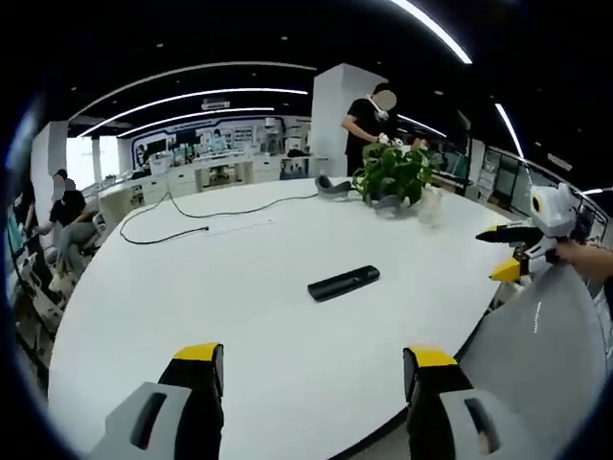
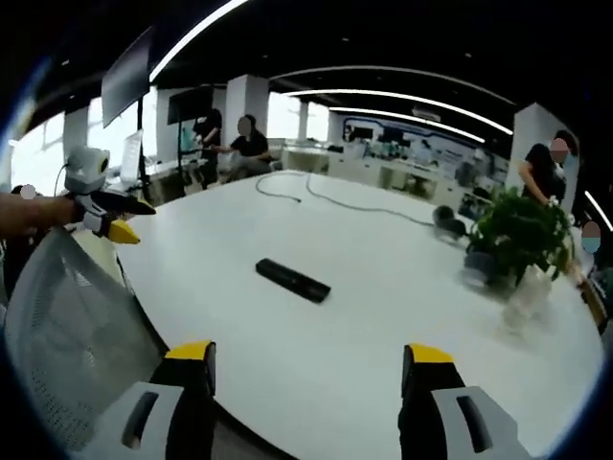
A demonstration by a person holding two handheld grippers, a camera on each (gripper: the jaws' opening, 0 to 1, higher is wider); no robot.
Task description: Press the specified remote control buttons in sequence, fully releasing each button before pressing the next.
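Both grippers, left gripper (image 1: 311, 369) and right gripper (image 2: 306, 369), I held wide apart and empty at the table's (image 1: 259, 307) near edge, presumably to keep the untouched remote control (image 1: 344, 283) in sight, with the potted plant (image 1: 393, 172) beyond.

White table (image 1: 239, 316) bears remote (image 1: 343, 283), plant (image 1: 393, 172), perhaps cable (image 1: 192, 218).

No text, label, brand or number is legible in either view.
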